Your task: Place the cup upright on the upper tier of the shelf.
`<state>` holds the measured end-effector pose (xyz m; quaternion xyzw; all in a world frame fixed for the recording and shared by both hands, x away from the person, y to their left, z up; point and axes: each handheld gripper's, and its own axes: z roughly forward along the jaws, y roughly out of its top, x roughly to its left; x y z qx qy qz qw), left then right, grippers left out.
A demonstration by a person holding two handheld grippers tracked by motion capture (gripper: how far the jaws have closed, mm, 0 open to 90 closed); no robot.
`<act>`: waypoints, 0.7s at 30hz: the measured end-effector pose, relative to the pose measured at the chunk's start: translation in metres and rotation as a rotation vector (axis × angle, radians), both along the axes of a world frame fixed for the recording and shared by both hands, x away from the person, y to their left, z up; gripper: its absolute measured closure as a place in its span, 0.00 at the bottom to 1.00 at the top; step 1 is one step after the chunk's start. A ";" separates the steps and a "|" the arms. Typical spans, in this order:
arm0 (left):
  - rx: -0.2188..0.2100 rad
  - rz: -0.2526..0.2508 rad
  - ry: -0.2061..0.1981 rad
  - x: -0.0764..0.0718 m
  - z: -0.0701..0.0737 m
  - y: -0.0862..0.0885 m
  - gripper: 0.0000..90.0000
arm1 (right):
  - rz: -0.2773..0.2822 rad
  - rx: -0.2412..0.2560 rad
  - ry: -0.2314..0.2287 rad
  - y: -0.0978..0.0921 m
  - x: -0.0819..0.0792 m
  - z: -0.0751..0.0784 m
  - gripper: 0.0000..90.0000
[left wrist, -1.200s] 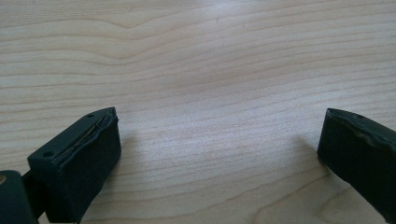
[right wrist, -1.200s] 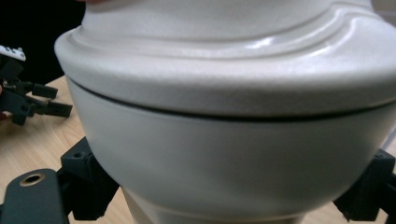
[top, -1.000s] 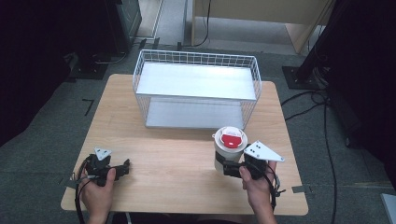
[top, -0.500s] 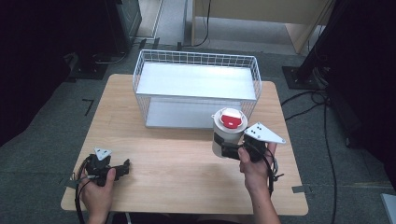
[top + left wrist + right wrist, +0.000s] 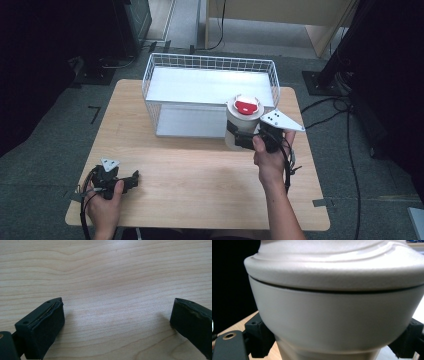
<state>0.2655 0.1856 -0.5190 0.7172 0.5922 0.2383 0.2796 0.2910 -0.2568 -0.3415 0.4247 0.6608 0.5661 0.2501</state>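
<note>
Nearest me, my left tongs [image 5: 131, 179] rest low on the wooden worktop [image 5: 200, 190] at its near left corner, my hand [image 5: 102, 202] wrapped around the handle; the jaws stand wide apart with bare wood grain between them. Further out, my right hand [image 5: 270, 160] reaches forward with the right tongs [image 5: 239, 136] clamped on either side of a grey-white container [image 5: 242, 127], held just in front of the white wire basket [image 5: 210, 92] at its right end. Its lid [image 5: 332, 262] is domed and ridged, carrying a red cap [image 5: 248, 106] on top, and a dark seam separates lid from body.
</note>
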 end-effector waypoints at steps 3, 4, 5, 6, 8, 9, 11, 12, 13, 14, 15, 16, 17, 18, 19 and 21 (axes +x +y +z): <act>0.000 0.000 0.000 0.000 0.000 0.000 0.00 | -0.006 0.005 -0.008 0.002 0.010 0.008 0.13; 0.000 0.000 0.000 0.000 0.000 0.000 0.00 | -0.006 0.005 -0.012 0.002 0.012 0.010 0.13; 0.000 0.000 0.000 0.000 0.000 0.000 0.00 | -0.006 0.005 -0.012 0.002 0.012 0.010 0.13; 0.000 0.000 0.000 0.000 0.000 0.000 0.00 | -0.003 0.006 -0.014 0.003 0.015 0.013 0.13; 0.000 0.000 0.000 0.000 0.000 0.000 0.00 | -0.002 -0.001 -0.027 0.006 0.021 0.023 0.13; 0.000 0.000 0.000 0.000 0.000 0.000 0.00 | -0.002 -0.001 -0.027 0.006 0.021 0.023 0.13; 0.000 0.000 0.000 0.000 0.000 0.000 0.00 | 0.001 -0.004 -0.041 0.011 0.028 0.031 0.13; 0.000 0.000 0.000 0.000 0.000 0.000 0.00 | 0.003 -0.008 -0.043 0.013 0.031 0.033 0.13; 0.000 0.000 0.000 0.000 0.000 0.000 0.00 | 0.003 -0.008 -0.043 0.014 0.032 0.035 0.13; 0.000 0.000 0.000 0.000 0.000 0.000 0.00 | 0.004 -0.007 -0.045 0.015 0.035 0.037 0.13; -0.001 0.000 0.000 0.000 0.000 0.000 0.00 | 0.006 -0.008 -0.043 0.017 0.037 0.039 0.13; 0.000 0.000 0.000 0.000 0.000 0.000 0.00 | 0.006 -0.009 -0.049 0.018 0.039 0.041 0.13; 0.000 0.000 0.000 0.000 0.000 0.000 0.00 | 0.005 -0.007 -0.051 0.019 0.041 0.043 0.13; 0.000 0.000 0.000 0.000 0.000 0.000 0.00 | 0.006 -0.006 -0.051 0.020 0.043 0.044 0.13; 0.000 0.000 0.000 0.000 0.000 0.000 0.00 | 0.008 -0.004 -0.053 0.022 0.045 0.046 0.13; 0.000 0.000 0.000 0.000 0.000 0.000 0.00 | 0.008 -0.005 -0.053 0.024 0.051 0.050 0.13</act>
